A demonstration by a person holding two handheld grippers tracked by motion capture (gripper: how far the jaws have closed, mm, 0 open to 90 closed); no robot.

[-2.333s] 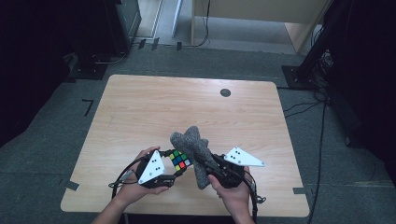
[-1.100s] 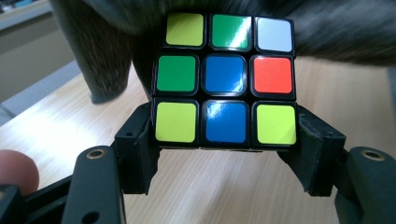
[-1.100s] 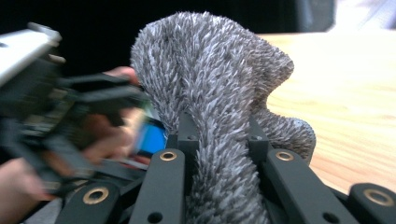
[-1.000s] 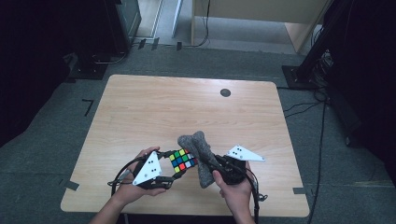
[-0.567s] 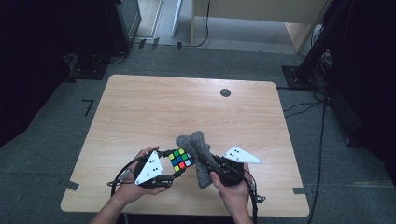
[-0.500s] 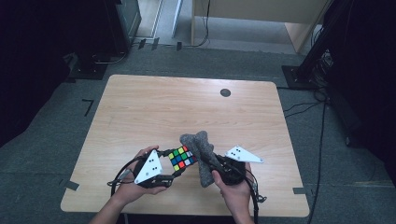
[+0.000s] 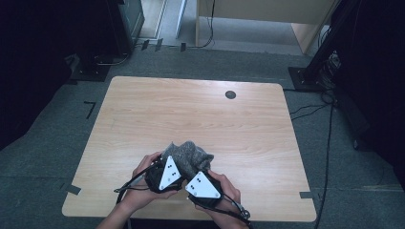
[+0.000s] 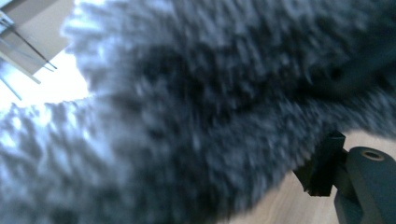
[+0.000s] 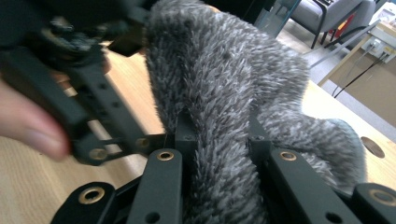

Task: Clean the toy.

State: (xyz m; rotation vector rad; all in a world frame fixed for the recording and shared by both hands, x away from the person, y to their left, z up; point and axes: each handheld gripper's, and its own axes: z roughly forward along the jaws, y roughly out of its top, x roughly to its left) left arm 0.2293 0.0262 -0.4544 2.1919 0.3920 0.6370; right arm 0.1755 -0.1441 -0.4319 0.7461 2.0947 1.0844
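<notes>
Item: grey fuzzy cloth | right gripper: jaws clamping it | left gripper: jaws closing together, sitting under cloth | table

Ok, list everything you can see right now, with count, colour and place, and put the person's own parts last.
Fuzzy cloth: one, grey, near edge of the table, bunched over both grippers.
Table: one, light wood, centre.
Round hole: one, dark, far right of the tabletop.
Floor tape marks: several, dark, on the grey carpet.
Left gripper: one, black with a pale plate, beside the cloth.
Right gripper: one, black, jaws clamped on the cloth.
Hands: two, at the bottom edge.
</notes>
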